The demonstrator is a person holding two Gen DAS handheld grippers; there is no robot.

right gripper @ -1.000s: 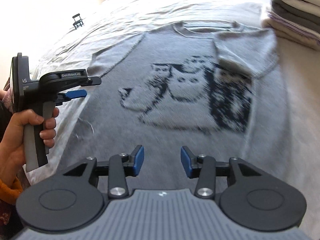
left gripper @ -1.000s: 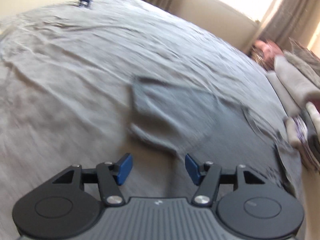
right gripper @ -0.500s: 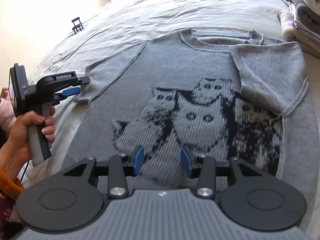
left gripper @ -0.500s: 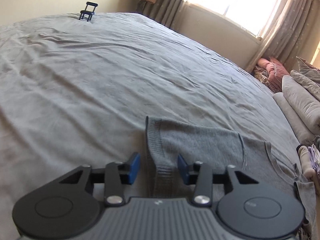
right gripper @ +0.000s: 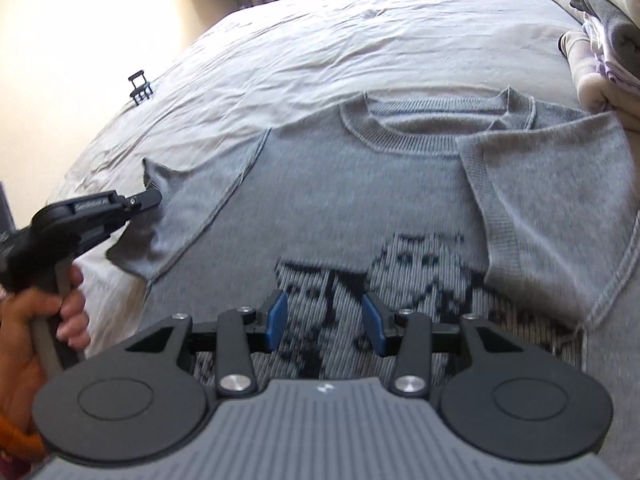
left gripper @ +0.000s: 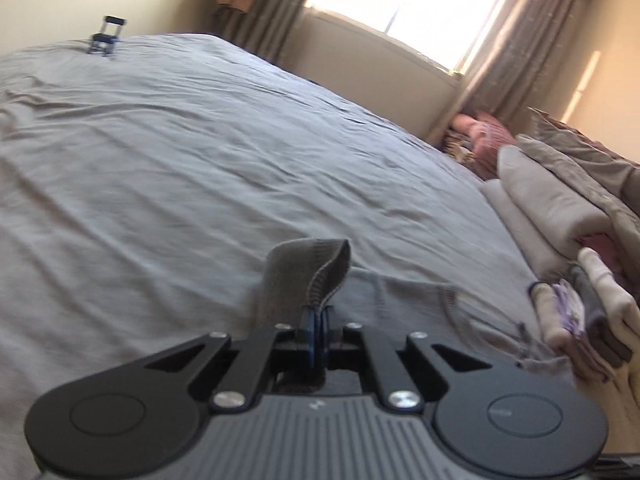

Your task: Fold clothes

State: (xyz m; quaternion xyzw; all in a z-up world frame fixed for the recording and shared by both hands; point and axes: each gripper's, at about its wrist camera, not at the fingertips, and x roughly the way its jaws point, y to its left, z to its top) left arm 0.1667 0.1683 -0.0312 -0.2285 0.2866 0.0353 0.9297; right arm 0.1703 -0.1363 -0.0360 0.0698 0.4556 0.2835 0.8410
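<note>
At the left edge of the right wrist view, I am clenching the left gripper (right gripper: 154,196) on the cuff of the left sleeve (right gripper: 176,216); its jaws have just been closing, and the cuff is pinched between them. In the left wrist view that cuff (left gripper: 308,276) is curling up in a loop above the shut blue pads. The grey knit cat sweater (right gripper: 360,200) is lying face up on the bed (right gripper: 320,40), filling the middle of the frame, collar toward the top. At lower centre I am holding the right gripper (right gripper: 324,322) released over the cat pattern, nothing between its pads. At the right, the other sleeve (right gripper: 540,208) is already lying folded across the chest. In my judgement 1 sleeve remains: I should be lifting it only slightly, carrying it inward across the shoulder seam, laying it flat, and keeping the body from dragging. At upper right, folded laundry (right gripper: 600,48) is sitting close by.
</note>
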